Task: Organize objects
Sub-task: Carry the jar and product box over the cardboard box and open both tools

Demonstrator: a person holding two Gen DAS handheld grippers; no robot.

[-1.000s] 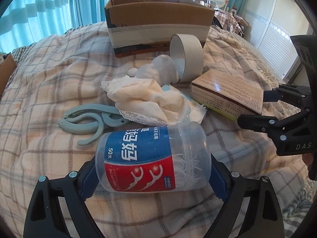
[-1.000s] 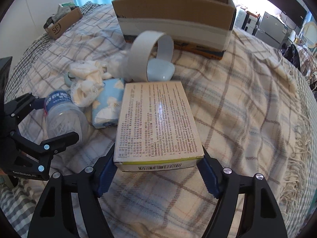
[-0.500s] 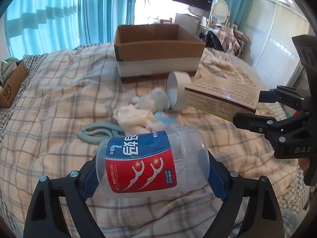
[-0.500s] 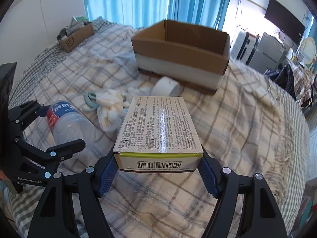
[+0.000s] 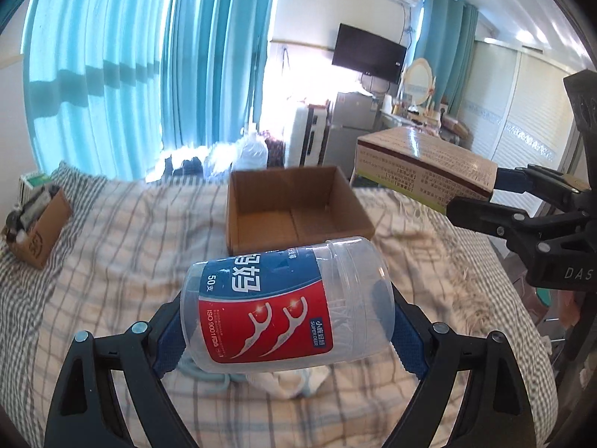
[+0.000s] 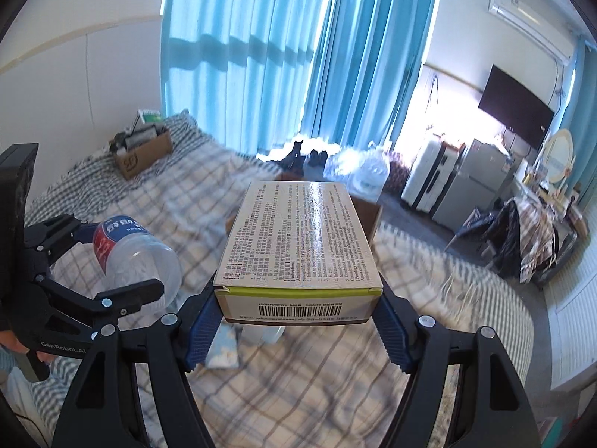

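**Both grabs are off the bed now, box is next**

So a second ago the floss jar [image 5: 287,306] and the carton [image 6: 302,246] were both still sitting low on the plaid bed [image 5: 119,246] in the middle of the clutter. Now they're up in the air and the cameras are looking out over the room instead of down at the blanket

Left gripper [image 5: 287,332] has its jaws clamped on the jar, lying sideways, label up. Right gripper [image 6: 298,321] has its jaws squeezed on the two long sides of the carton, held flat with the barcode end facing back. Neither looks like it's slipping

What's changed most is the cardboard box [image 5: 294,209]. It was a wall at the far end of the pile before; now you can see straight down into it from the left side, and it looks bare inside. The carton is hanging up and to the right of it, the jar just short of its near edge

The rest of the stuff (hook thing, cloth [image 5: 298,380]) is left on the bed under the jar

My guess is both go into the box next, and with two grippers heading for one opening they could bump
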